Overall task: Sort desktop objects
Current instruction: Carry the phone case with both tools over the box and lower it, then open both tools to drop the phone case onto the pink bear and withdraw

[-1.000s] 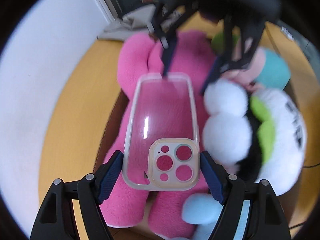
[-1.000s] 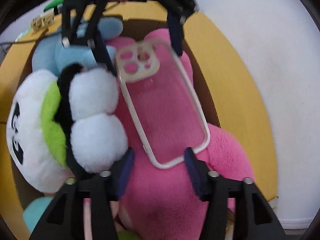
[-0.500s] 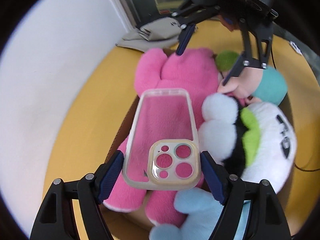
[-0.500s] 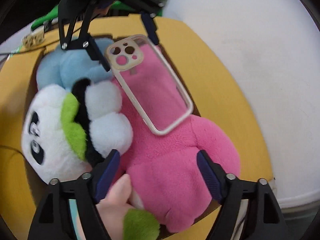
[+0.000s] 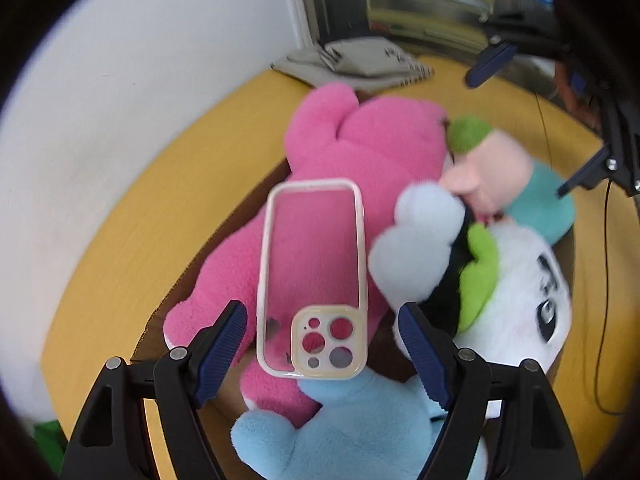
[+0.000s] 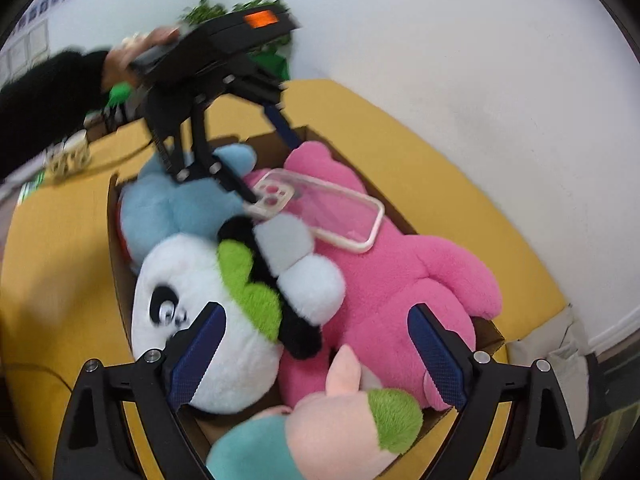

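Observation:
A clear phone case (image 5: 314,276) with a cream camera ring lies free on a pink plush toy (image 5: 360,148) inside a cardboard box (image 5: 192,264). It also shows in the right wrist view (image 6: 320,210). My left gripper (image 5: 322,336) is open, its blue pads either side of the case's camera end without touching it. My right gripper (image 6: 316,354) is open and empty, raised above the panda plush (image 6: 200,320) and the pink plush (image 6: 384,292).
The box also holds a light blue plush (image 5: 352,428) and a pink-faced doll with green hair (image 6: 352,412). The box stands on a yellow table (image 5: 140,216) beside a white wall (image 6: 460,60). Folded grey cloth (image 5: 356,62) lies at the table's far end.
Both grippers have drawn back and up from the box. The right gripper let go of the case first, then the left opened; the case now lies free on the pink plush.

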### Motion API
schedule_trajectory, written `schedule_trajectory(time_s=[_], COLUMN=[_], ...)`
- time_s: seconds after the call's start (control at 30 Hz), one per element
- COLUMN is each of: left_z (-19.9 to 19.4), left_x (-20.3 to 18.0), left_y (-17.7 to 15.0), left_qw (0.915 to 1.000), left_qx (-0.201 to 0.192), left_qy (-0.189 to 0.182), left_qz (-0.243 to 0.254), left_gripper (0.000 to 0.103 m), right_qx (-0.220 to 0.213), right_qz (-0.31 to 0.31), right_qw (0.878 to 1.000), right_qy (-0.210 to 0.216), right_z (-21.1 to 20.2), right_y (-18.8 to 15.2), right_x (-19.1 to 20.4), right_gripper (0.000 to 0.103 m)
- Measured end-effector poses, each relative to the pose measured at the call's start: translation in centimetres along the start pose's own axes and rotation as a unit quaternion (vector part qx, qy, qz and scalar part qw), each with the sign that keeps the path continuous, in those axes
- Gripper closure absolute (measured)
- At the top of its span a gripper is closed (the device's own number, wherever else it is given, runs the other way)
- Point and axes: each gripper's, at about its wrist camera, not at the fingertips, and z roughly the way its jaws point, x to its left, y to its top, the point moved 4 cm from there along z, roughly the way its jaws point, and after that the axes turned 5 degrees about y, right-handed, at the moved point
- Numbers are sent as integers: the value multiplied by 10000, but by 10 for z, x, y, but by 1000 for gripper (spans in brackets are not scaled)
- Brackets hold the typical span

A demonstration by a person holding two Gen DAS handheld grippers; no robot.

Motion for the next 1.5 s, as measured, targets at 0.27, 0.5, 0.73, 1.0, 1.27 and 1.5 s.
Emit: schedule_trajectory(time_s=[0.27,0.5,0.73,1.0,1.27,1.5], left_z=[58,74,69,37,61,46], left_x=[22,42,46,47,43,55], left_y=[-3,-11,2,-26,-64,-58], left_qw=[9797,9454,9399,9305,9018,8923], left_qx=[328,18,-304,-99,345,-255], left_qy=[-868,-1377,-1247,-972,-1320,-1341], left_qz=[-1775,-2953,-3164,-3530,-4100,-4302], left_gripper=[24,27,52,41,38,42], right_qx=[-4,457,195,76,206,-213], right_qz=[1025,1115,1272,1769,2210,2345], right_qw=[9947,9916,9906,9827,9698,9654], right_qy=[110,466,458,550,1010,1119], right_z=[68,156,113,107,142,112], right_y=[46,62,40,22,21,7], right_x=[-43,-39,-34,-27,-18,-14], right_gripper=[22,38,102,17,53,78])
